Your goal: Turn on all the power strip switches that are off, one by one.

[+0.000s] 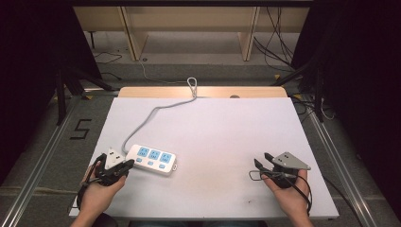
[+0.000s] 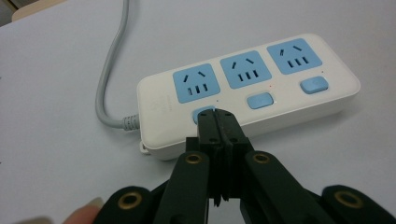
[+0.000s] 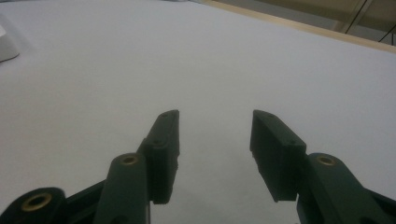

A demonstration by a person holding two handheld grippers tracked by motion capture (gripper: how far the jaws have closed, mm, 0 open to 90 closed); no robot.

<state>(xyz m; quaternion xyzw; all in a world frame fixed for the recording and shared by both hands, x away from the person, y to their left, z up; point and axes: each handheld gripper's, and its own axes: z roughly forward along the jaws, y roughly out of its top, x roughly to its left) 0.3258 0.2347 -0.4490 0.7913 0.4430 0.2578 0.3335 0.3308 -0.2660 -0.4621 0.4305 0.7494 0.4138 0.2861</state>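
A white power strip (image 1: 152,159) with three blue sockets lies at the left of the white table cover (image 1: 213,127). Its grey cable (image 1: 156,111) runs to the far edge. My left gripper (image 1: 128,164) is at the strip's near left end. In the left gripper view its jaws are shut, and the left gripper (image 2: 217,114) has its tips at the strip's (image 2: 252,93) leftmost blue button (image 2: 200,112), partly hiding it. My right gripper (image 1: 260,161) is held over bare cover at the right. In the right gripper view the right gripper (image 3: 215,116) stands open with nothing between its jaws.
Two more blue buttons (image 2: 259,100) sit along the strip's front. A corner of the strip (image 3: 7,46) shows far left in the right gripper view. A wooden table edge (image 1: 203,91) borders the back. Metal rails (image 1: 331,156) flank the table, and a "5" mark (image 1: 80,128) is on the floor.
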